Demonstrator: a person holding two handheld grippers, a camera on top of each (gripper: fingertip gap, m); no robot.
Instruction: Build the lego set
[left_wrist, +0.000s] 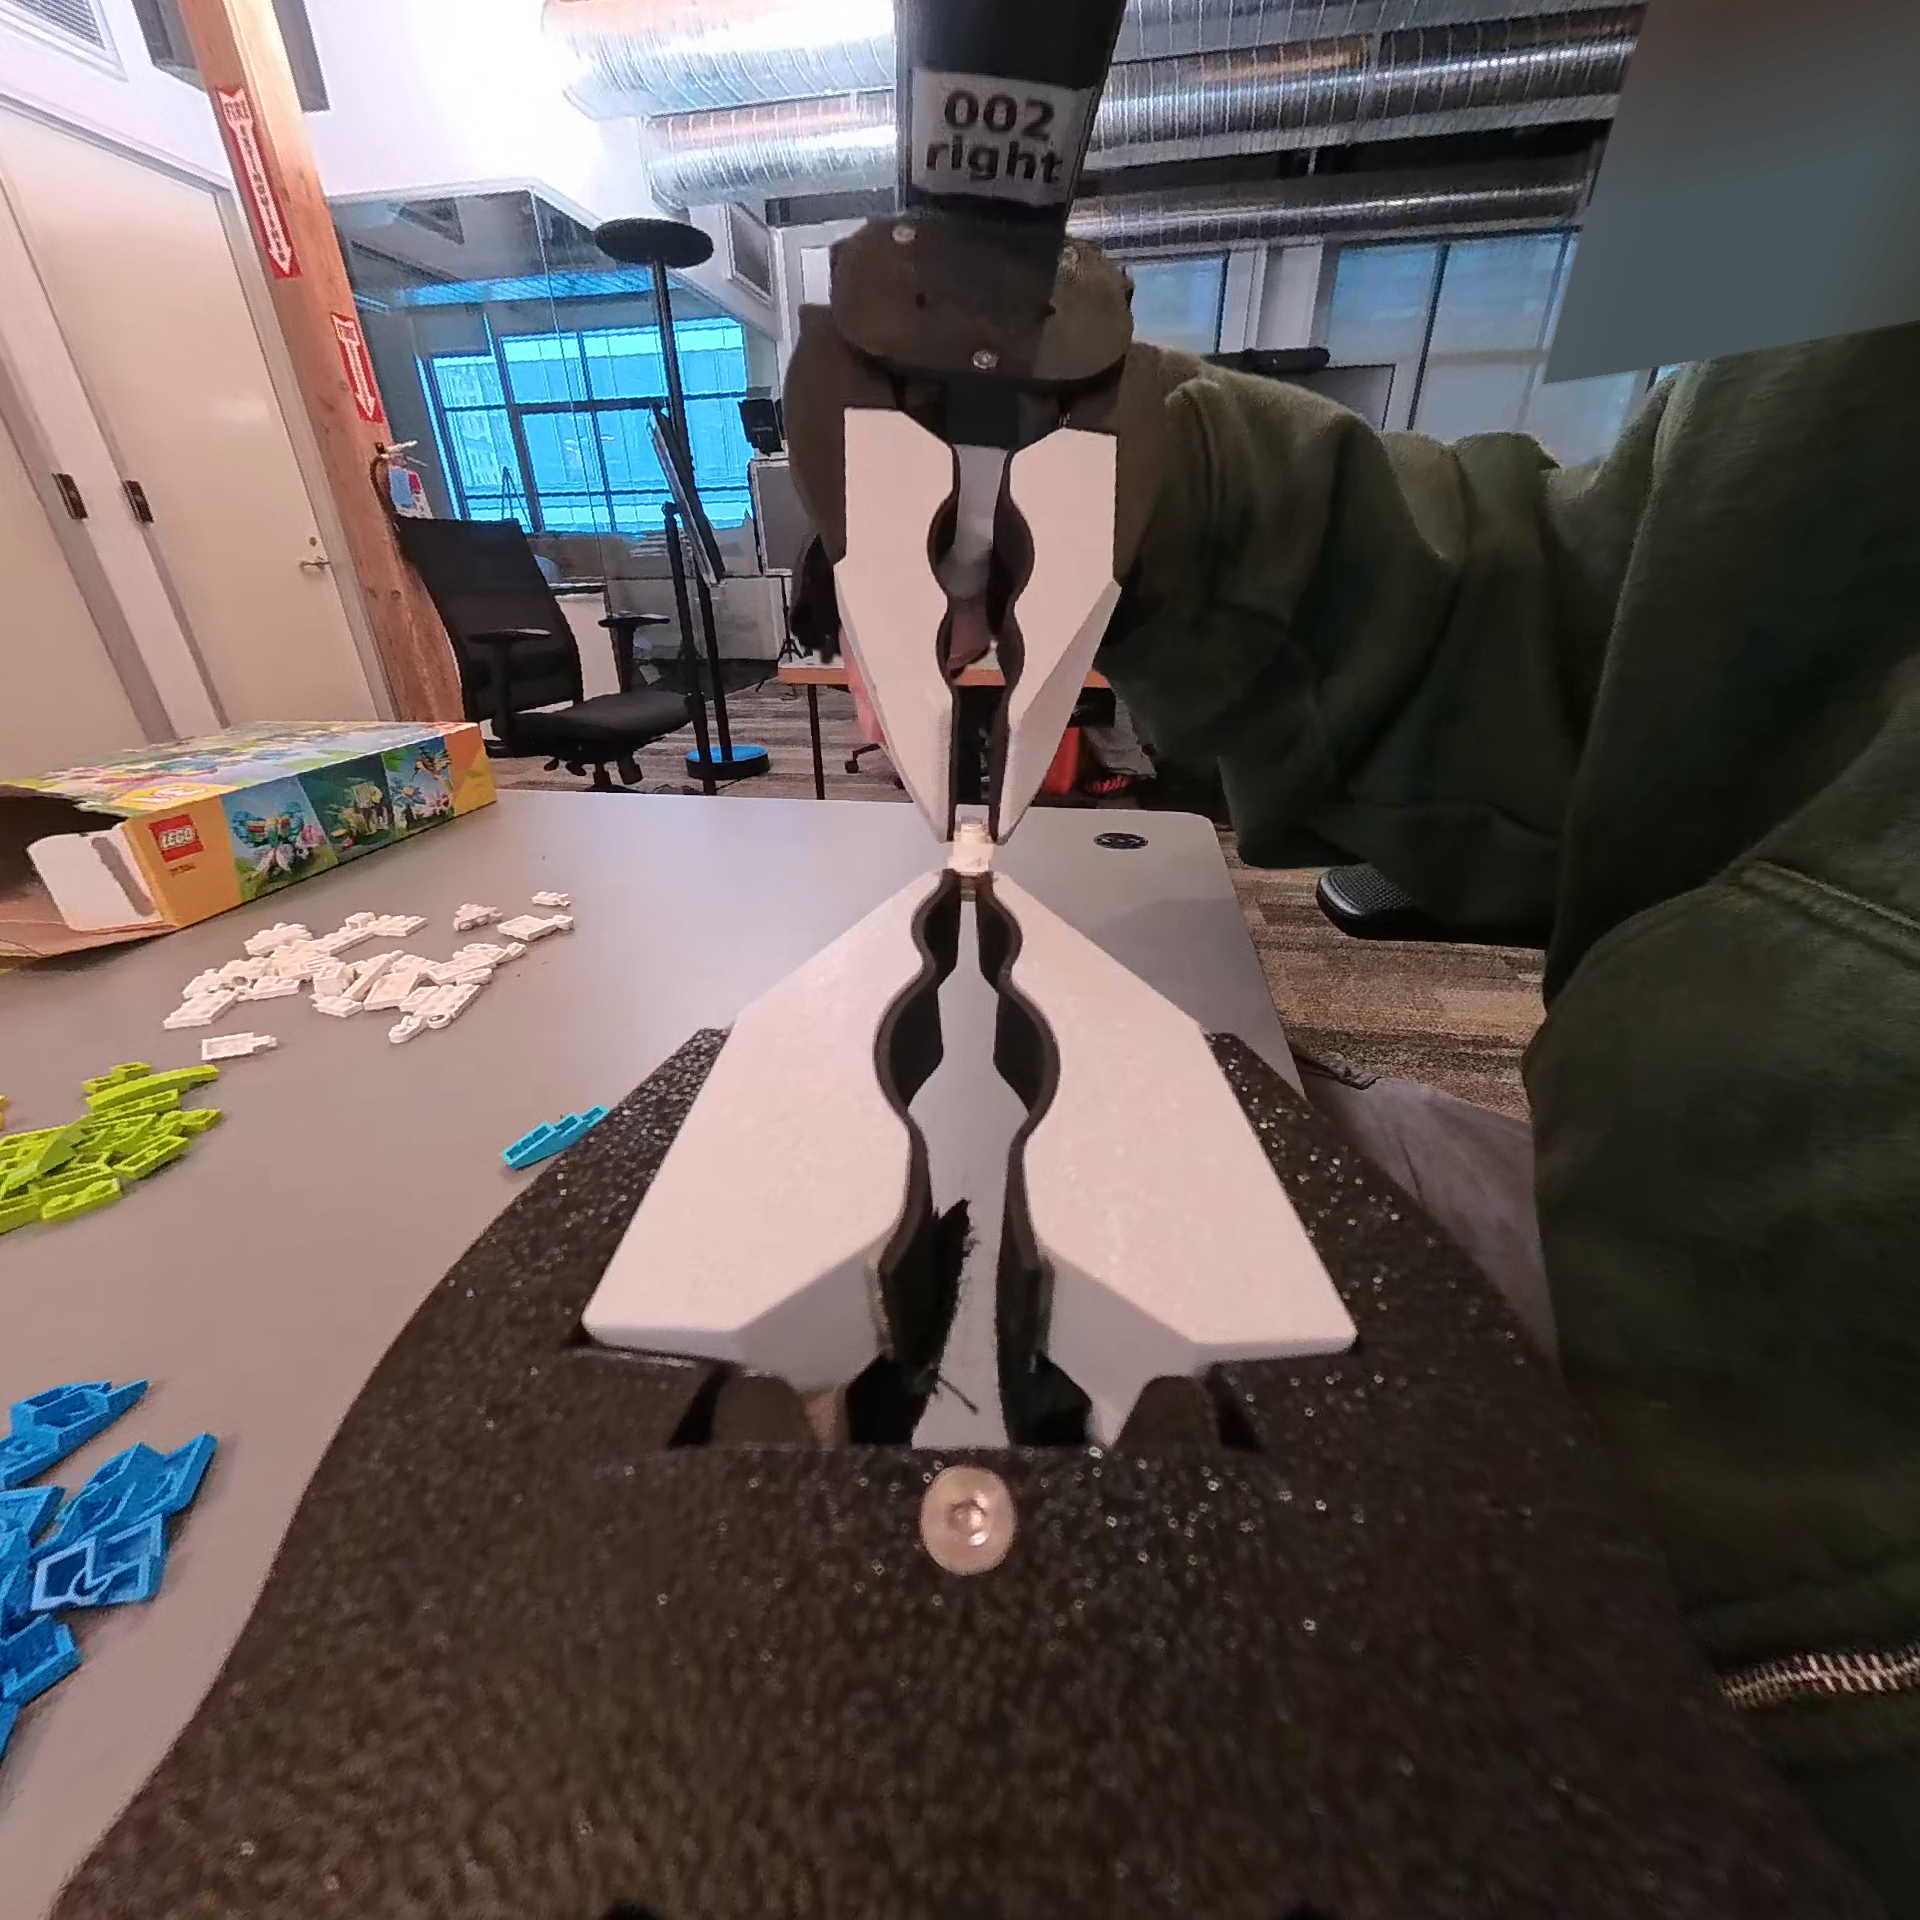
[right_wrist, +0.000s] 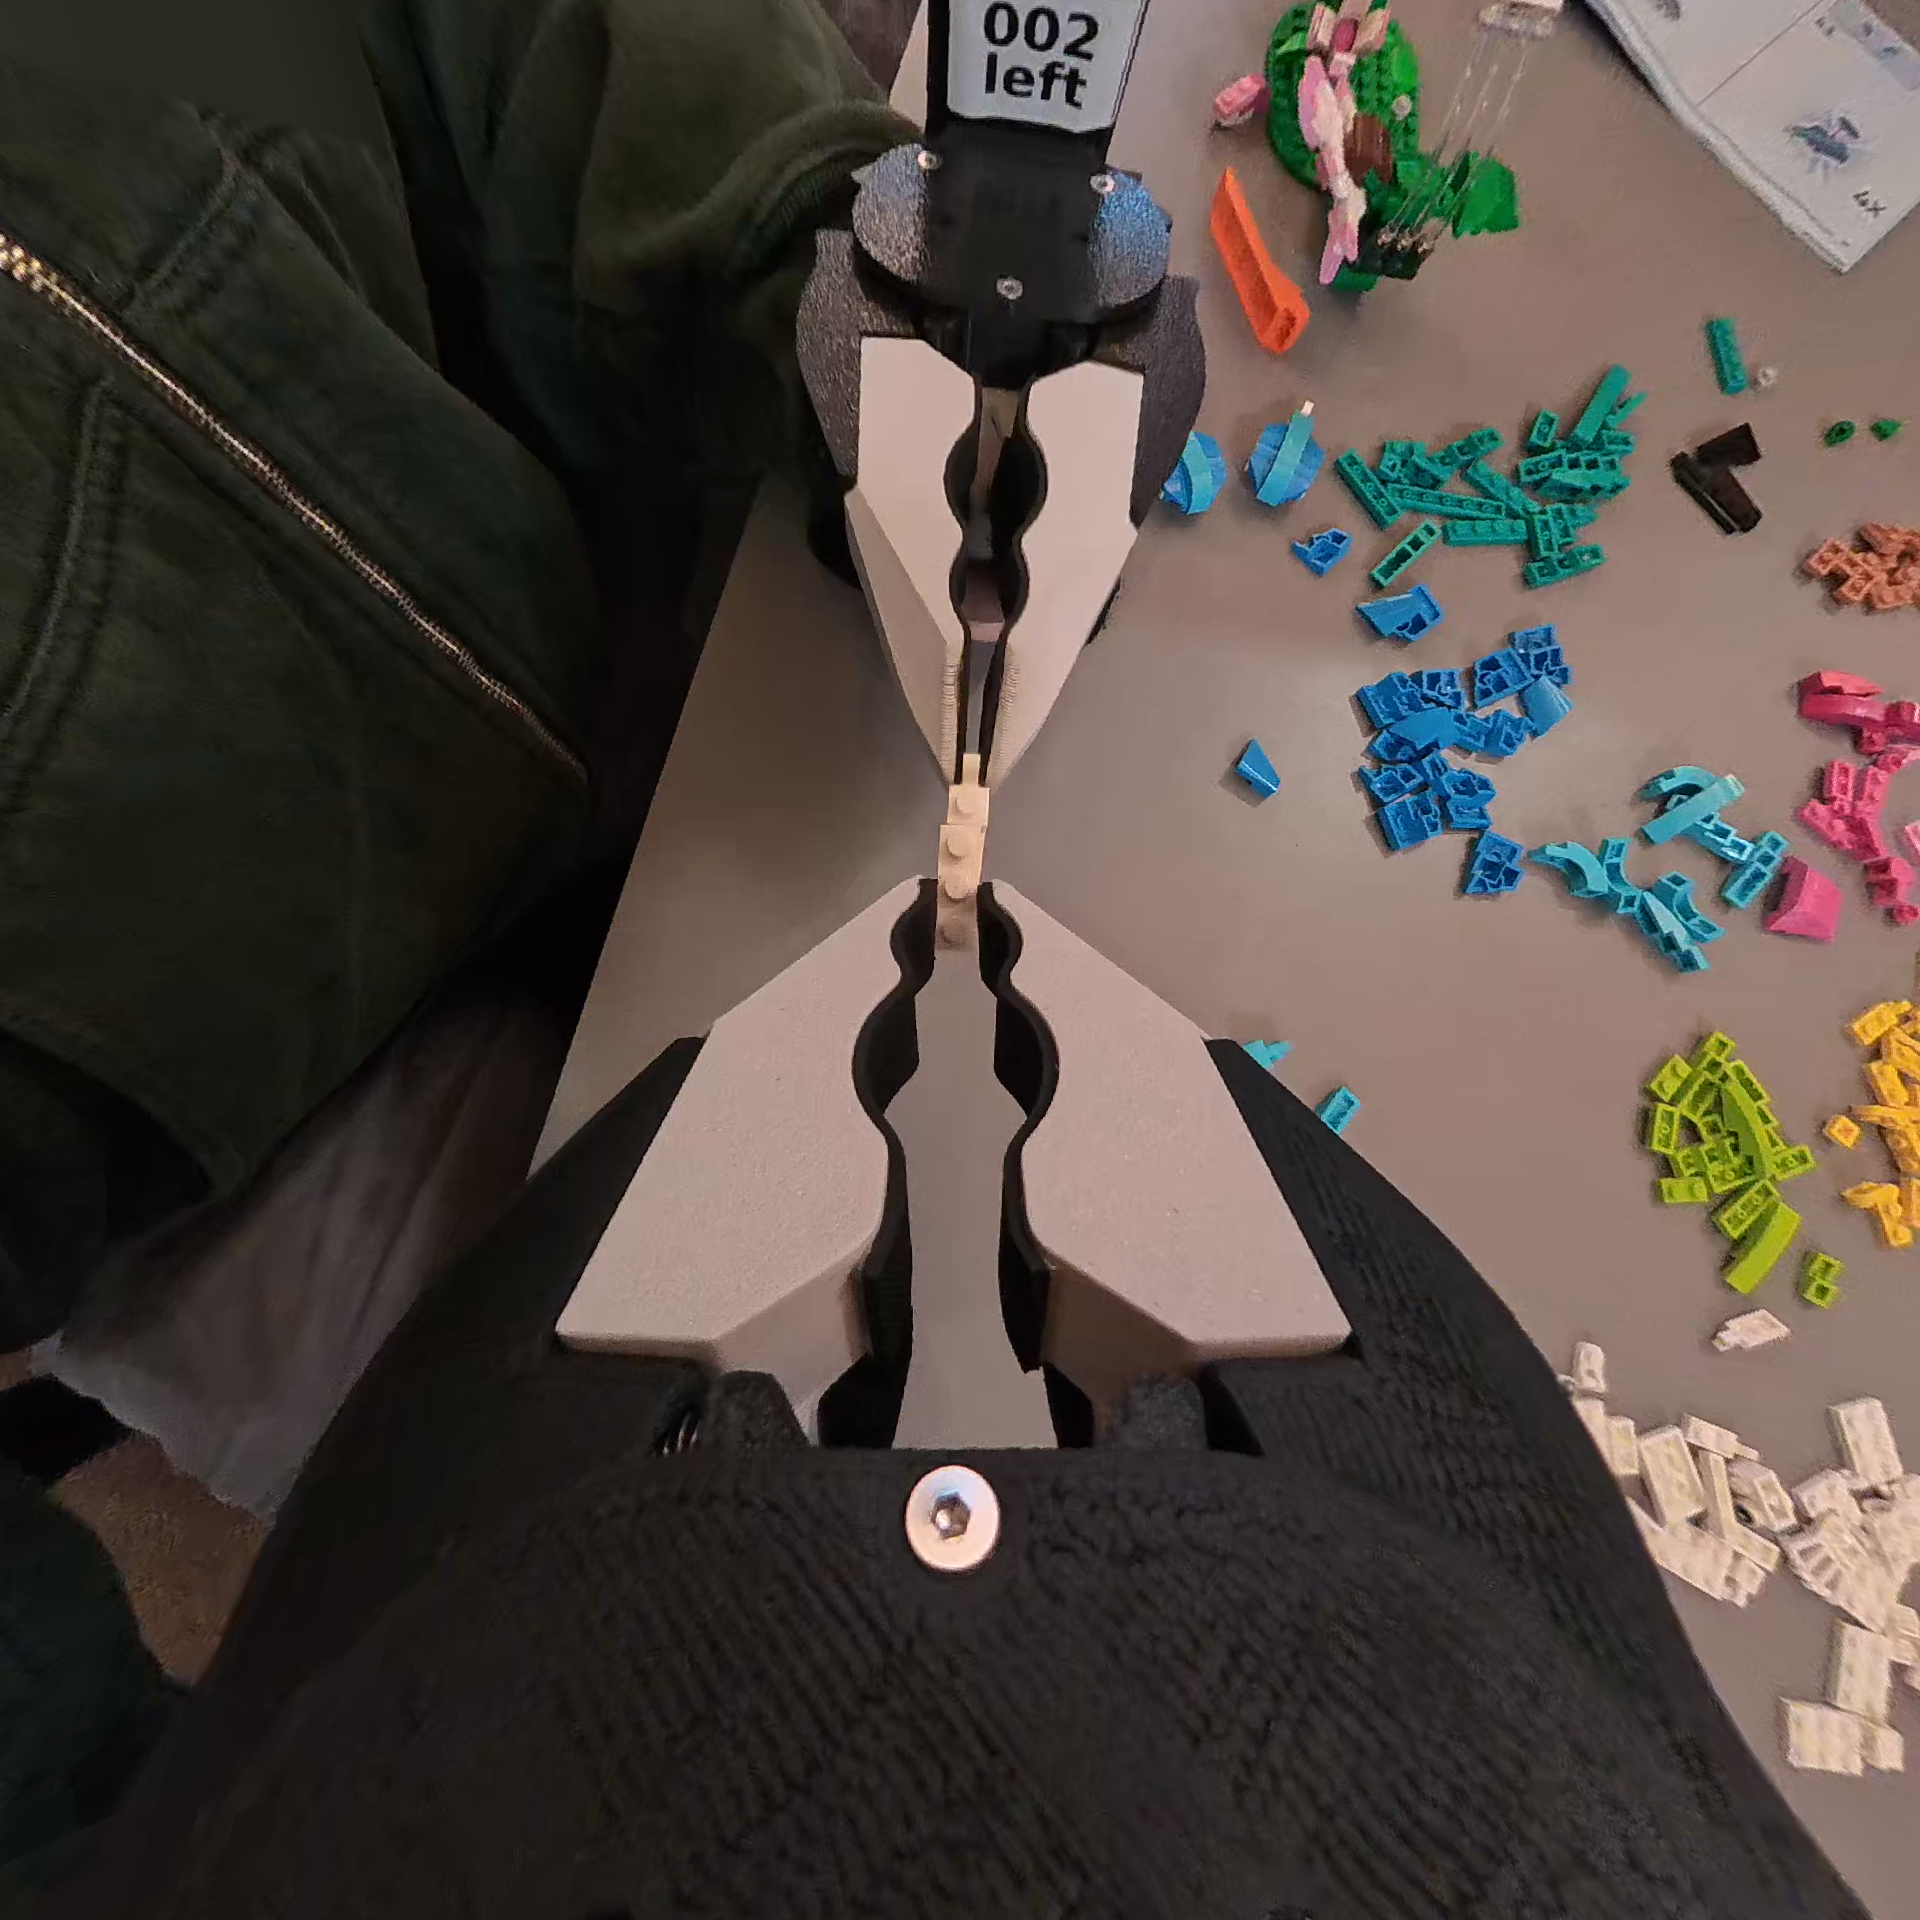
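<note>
A short chain of small white lego plates (right_wrist: 958, 847) hangs in the air between my two grippers, above the grey table's edge (right_wrist: 665, 831). My right gripper (right_wrist: 956, 902) is shut on its near end. My left gripper (right_wrist: 971, 767) comes in from the top and is shut on its far end. In the left wrist view my left gripper (left_wrist: 971, 883) and the right gripper (left_wrist: 971, 826) meet tip to tip, and only a small bit of the white plates (left_wrist: 971, 854) shows between them.
Sorted piles lie on the table: white (right_wrist: 1766, 1507), lime (right_wrist: 1725, 1153), blue (right_wrist: 1455, 738), teal (right_wrist: 1507, 488), pink (right_wrist: 1860, 769). A built green flower model (right_wrist: 1361, 135), an orange brick separator (right_wrist: 1252, 265) and a booklet (right_wrist: 1766, 114) lie farther off. An opened lego box (left_wrist: 260, 831) sits at the left. The orange brick separator (right_wrist: 1252, 265) is about equally far from each gripper, around 30 centimeters.
</note>
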